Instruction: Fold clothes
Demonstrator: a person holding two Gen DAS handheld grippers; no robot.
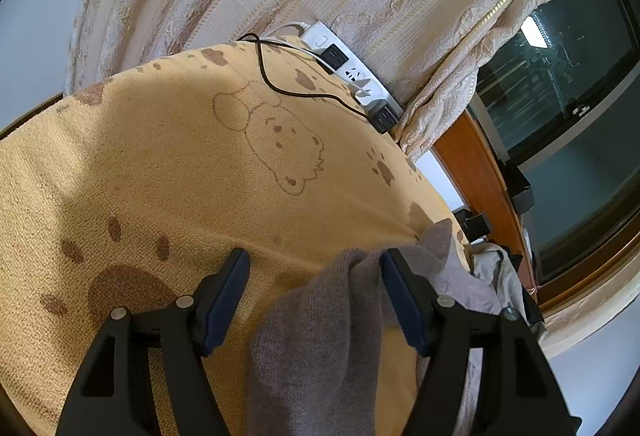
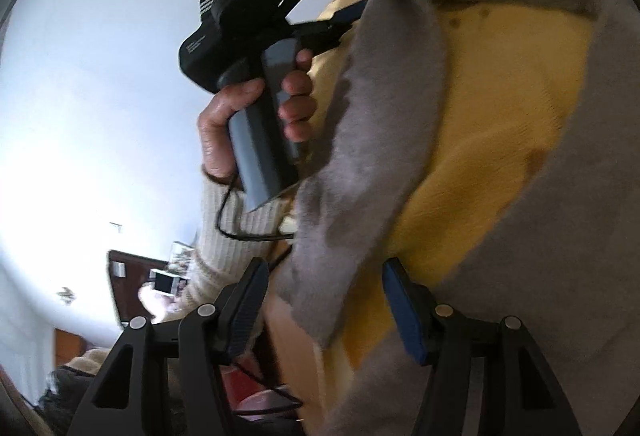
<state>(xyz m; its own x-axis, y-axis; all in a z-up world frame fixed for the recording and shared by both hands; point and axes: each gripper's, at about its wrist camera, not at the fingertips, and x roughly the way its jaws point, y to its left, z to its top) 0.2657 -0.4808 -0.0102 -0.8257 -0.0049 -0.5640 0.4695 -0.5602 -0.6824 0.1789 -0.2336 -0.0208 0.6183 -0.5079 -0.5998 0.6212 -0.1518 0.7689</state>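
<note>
We see a grey-brown knitted garment, soft and slightly fuzzy, lying bunched on a yellow towel-like cover printed with a bear outline and brown paw marks. In the left wrist view a rumpled fold of it rises between the fingers of the left gripper; the jaws stand well apart, the fabric brushes the right-hand blue pad and the other pad is clear of it, so nothing is clamped. In the right wrist view the garment spreads in a broad loop over the yellow cover, its edge thick and rolled, one strip hanging down between the fingers of the right gripper. Those jaws are also parted, and the picture is too blurred for us to tell whether the pads press on the cloth. Beyond it a hand in a cream ribbed sleeve grips the other tool's grey handle.
</note>
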